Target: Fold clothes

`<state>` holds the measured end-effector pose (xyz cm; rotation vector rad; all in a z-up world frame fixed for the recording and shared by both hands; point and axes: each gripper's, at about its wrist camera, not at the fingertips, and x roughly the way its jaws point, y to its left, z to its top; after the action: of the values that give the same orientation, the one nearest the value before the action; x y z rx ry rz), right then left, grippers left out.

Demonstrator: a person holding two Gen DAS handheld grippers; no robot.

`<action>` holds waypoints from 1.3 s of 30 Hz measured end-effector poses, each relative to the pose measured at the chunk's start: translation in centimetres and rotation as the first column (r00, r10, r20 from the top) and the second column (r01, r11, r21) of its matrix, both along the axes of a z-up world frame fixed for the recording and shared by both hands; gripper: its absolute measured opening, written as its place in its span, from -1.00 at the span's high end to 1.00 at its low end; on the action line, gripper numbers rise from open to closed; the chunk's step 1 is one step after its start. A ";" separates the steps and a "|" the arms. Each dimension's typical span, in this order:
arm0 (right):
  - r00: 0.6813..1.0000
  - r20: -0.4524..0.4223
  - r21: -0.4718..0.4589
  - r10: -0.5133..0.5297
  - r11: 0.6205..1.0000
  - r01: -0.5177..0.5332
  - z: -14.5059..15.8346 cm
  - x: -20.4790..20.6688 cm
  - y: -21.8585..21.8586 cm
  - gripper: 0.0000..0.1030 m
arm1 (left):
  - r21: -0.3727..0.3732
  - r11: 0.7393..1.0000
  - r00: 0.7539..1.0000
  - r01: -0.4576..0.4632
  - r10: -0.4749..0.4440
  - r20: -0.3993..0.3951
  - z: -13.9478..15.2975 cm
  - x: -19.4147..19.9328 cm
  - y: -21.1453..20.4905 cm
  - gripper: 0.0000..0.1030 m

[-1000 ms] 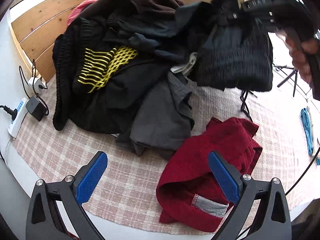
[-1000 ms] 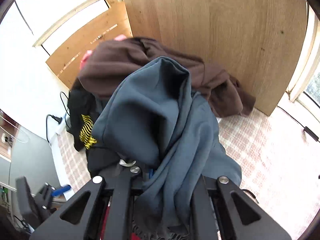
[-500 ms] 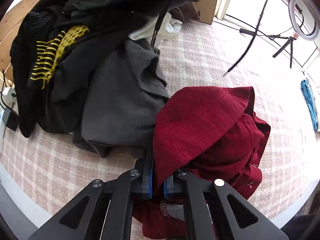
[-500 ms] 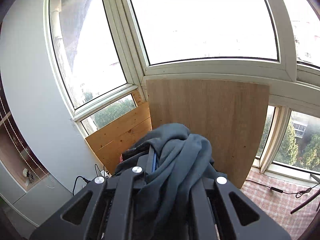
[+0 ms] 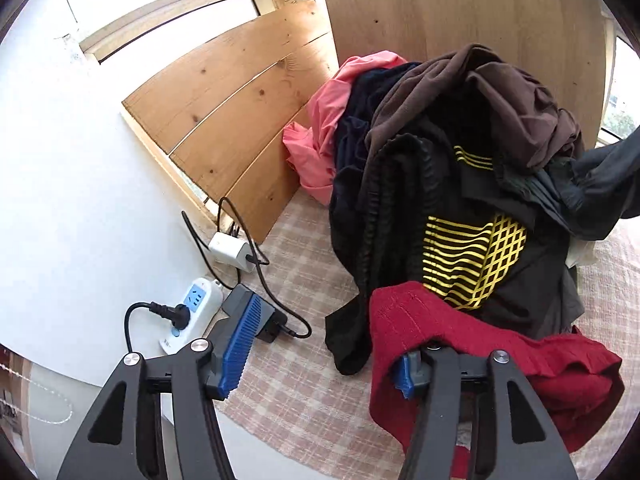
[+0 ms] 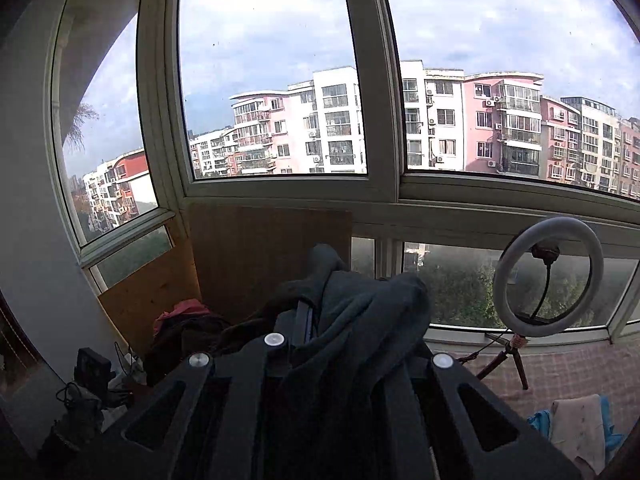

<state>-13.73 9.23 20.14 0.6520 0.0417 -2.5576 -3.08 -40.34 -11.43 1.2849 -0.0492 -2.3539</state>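
Observation:
My left gripper (image 5: pixel 320 350) is open; a dark red knit garment (image 5: pixel 500 372) drapes over its right finger and hangs to the right. Behind it rises a pile of clothes (image 5: pixel 460 184): a black top with a yellow grid print (image 5: pixel 472 264), a brown garment (image 5: pixel 492 100) on top, a pink one (image 5: pixel 320 128) at the back. My right gripper (image 6: pixel 316 332) is shut on a dark grey-blue garment (image 6: pixel 360 320), held high and facing the windows. A fold of that garment hangs at the right edge of the left wrist view (image 5: pixel 604 184).
A plaid cloth (image 5: pixel 296 396) covers the surface. A power strip (image 5: pixel 192 312), a white charger (image 5: pixel 230 251) and cables lie at the left by wooden boards (image 5: pixel 240 120). A ring light on a tripod (image 6: pixel 548 280) stands at the right by the windows (image 6: pixel 272 80).
My left gripper has opened and swung left, with the red garment now draped over one finger. My right gripper has lifted the grey-blue garment higher and turned right.

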 end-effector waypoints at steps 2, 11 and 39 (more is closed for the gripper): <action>0.994 0.096 0.065 -0.057 0.997 0.051 -3.7 0.6 1.8 0.87 | -0.003 0.996 0.996 0.084 -0.084 -0.004 0.2 -0.4 2.2 -0.15; 0.616 0.622 0.408 -0.483 0.872 0.271 -28.0 2.0 15.1 0.77 | -0.048 0.956 0.951 0.291 -0.283 0.125 -1.2 -3.5 7.0 -0.32; 0.682 0.567 0.271 -0.461 0.887 0.375 -26.8 7.5 21.8 0.35 | 0.176 0.598 0.595 0.782 -0.800 0.075 -1.3 2.4 28.1 -0.46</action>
<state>-6.21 31.07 -6.64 1.7111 -0.1865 -2.6240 -0.68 -12.25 -12.74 1.7621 -0.6779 -3.0159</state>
